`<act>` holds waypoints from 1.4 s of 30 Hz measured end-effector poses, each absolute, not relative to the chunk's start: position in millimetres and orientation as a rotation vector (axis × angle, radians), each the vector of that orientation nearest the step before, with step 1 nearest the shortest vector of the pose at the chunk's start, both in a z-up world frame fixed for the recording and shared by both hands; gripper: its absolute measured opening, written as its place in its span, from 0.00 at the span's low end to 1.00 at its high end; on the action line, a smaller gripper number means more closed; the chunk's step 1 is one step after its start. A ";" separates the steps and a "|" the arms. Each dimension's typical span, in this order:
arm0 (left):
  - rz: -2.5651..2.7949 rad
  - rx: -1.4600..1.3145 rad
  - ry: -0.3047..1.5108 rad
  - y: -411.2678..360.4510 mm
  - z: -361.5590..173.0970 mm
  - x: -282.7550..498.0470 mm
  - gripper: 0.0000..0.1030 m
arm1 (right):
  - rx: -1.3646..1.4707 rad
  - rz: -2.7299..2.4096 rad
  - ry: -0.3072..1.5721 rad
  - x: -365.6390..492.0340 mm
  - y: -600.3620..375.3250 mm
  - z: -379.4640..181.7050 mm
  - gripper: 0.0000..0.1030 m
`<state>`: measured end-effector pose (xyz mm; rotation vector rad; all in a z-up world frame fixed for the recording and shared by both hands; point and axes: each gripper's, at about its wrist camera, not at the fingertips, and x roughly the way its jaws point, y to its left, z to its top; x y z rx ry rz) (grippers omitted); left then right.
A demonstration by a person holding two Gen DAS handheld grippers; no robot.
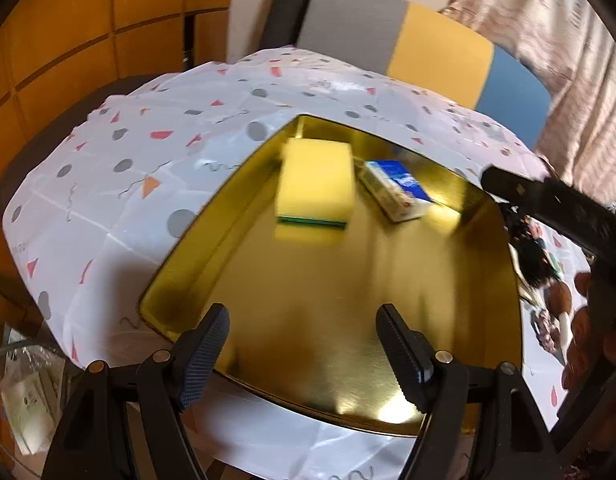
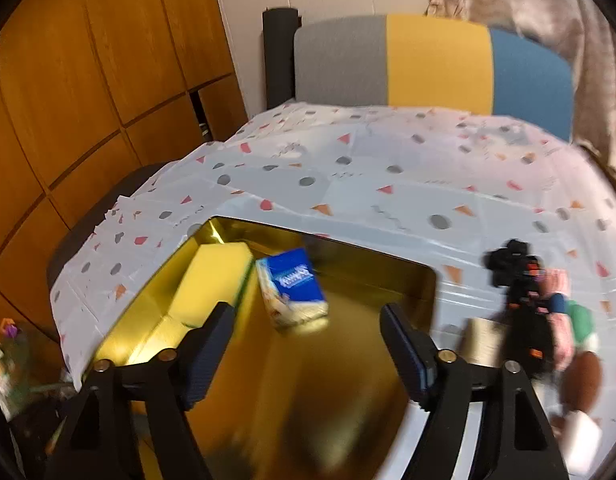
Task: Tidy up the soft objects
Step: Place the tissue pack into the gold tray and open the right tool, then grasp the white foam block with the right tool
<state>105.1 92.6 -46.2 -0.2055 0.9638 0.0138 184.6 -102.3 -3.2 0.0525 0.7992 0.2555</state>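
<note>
A tray lies on the desk. In its far corner sits a sponge, with a tissue pack just beside it on the right. A pile of small toys lies on the desk right of the tray. A chair stands behind the desk.

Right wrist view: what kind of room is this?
Probably a room at home: a table with a confetti-patterned tablecloth, a grey, yellow and blue chair behind it, and wooden cabinets along the wall.

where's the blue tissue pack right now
The blue tissue pack lies inside the gold tray, in its far part, just right of the yellow sponge.
</note>
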 end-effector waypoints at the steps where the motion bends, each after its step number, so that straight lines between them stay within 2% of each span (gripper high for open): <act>1: -0.009 -0.202 0.961 87.9 -44.9 103.1 0.74 | 0.047 0.249 0.792 177.6 -107.5 -2.0 0.79; 14: -0.291 -0.056 0.901 9.9 -36.0 69.6 0.74 | 0.057 0.050 0.903 85.6 -238.3 -50.1 0.80; 20: -0.434 0.001 0.906 -27.8 -38.1 47.4 0.74 | 0.054 0.008 0.953 58.7 -299.5 -64.8 0.84; 27: -0.476 0.035 0.923 -64.1 -36.5 31.7 0.74 | 0.054 -0.008 0.976 75.6 -367.9 -62.6 0.86; 29: -0.466 0.056 0.937 -72.8 -37.1 29.1 0.74 | 0.048 0.020 0.985 86.0 -378.9 -60.5 0.89; 33: -0.444 0.092 0.942 -85.3 -39.9 23.5 0.74 | 0.061 0.132 1.011 105.8 -386.7 -64.5 0.95; 42: -0.457 0.123 0.935 -100.6 -35.4 14.3 0.74 | 0.079 0.310 1.113 125.2 -385.5 -93.5 0.95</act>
